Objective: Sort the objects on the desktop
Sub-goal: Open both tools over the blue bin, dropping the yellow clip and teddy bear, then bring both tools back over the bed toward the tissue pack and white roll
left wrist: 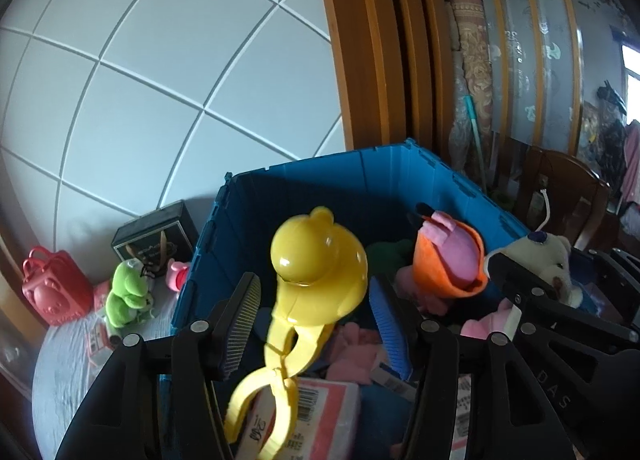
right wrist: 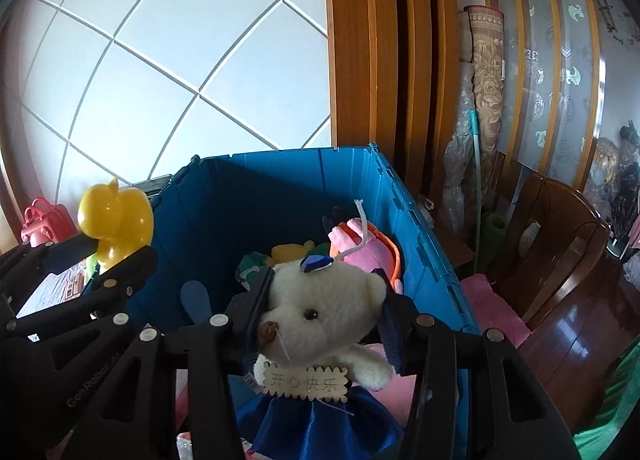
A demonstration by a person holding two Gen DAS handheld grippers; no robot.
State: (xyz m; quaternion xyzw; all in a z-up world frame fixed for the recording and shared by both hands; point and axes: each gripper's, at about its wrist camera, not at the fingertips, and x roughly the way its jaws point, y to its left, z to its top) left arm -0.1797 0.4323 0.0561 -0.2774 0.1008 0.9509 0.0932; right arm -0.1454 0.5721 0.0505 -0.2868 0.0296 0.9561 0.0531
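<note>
Your left gripper [left wrist: 316, 316] pinches the yellow tongs [left wrist: 316, 272], long axis running back toward you, head up over the blue bin [left wrist: 320, 184]. Your right gripper [right wrist: 320, 324] clamps the white bear [right wrist: 324, 308] above the same bin, toys directly below both.

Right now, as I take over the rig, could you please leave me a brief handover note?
Left gripper: the yellow duck tongs sit between its fingers above the blue crate; grip unclear.
Right gripper: shut on the white teddy bear, also over the crate.
In the crate: pink and orange plush, boxes, other soft toys.
Outside, left of it: green frog, red toy bag, black box.
Left to do: place both held items, then sort the outside ones.
</note>
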